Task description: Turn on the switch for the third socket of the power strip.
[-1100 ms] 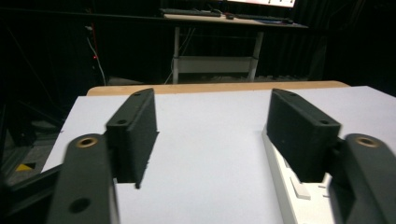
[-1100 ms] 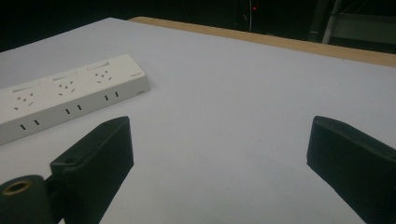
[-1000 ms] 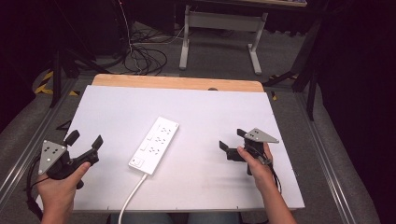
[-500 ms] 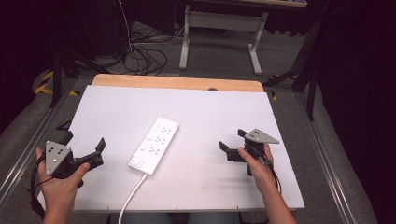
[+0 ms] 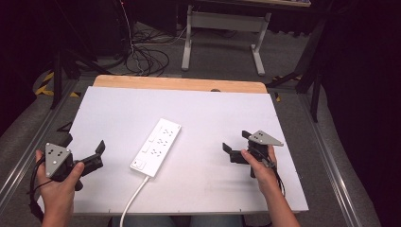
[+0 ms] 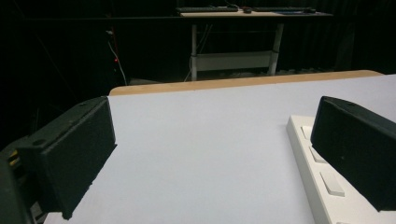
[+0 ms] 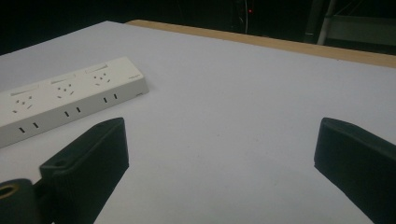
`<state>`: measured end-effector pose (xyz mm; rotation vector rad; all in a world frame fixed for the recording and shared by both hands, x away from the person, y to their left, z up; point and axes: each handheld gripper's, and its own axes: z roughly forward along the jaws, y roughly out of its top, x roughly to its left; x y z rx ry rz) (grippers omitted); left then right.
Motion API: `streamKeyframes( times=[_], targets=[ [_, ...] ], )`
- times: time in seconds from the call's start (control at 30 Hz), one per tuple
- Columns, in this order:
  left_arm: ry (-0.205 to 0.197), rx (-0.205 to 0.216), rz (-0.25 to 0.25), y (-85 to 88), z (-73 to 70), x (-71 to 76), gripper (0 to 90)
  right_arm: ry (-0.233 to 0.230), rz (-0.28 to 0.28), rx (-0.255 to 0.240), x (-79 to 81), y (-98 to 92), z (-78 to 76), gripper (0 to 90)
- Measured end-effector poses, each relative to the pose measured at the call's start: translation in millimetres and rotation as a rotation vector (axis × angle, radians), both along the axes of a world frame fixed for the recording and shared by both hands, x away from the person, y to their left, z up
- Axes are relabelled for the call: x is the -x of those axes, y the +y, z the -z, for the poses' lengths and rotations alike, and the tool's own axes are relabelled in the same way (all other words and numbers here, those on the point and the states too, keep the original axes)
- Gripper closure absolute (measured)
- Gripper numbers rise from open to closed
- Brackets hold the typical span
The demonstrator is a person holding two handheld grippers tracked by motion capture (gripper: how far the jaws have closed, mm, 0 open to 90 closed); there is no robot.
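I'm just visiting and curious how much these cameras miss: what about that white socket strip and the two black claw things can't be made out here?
- Power strip: its white cable runs off the table's near edge in the high view, so where it leads is hidden.
- In the left gripper view its own right jaw covers part of the strip.
- Switch positions: too small in the high view.
- Left gripper and right gripper: hands cover the handles.

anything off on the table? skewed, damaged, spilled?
Nothing damaged or spilled. The white power strip lies diagonally on the white table, skewed to its edges, with its cord running off the near edge. Nothing is plugged into it. The left gripper and right gripper are both open and hold nothing.
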<state>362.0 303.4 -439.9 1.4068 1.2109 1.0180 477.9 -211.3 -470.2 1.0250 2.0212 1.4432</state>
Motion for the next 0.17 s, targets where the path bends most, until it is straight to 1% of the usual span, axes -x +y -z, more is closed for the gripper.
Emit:
streamKeyframes(
  times=[0.17],
  targets=[
    [0.007,0.010,-0.008,1.6,0.7,-0.7,0.4,0.000,0.008,0.003,-2.3,-0.5,1.5,3.4]
  ],
)
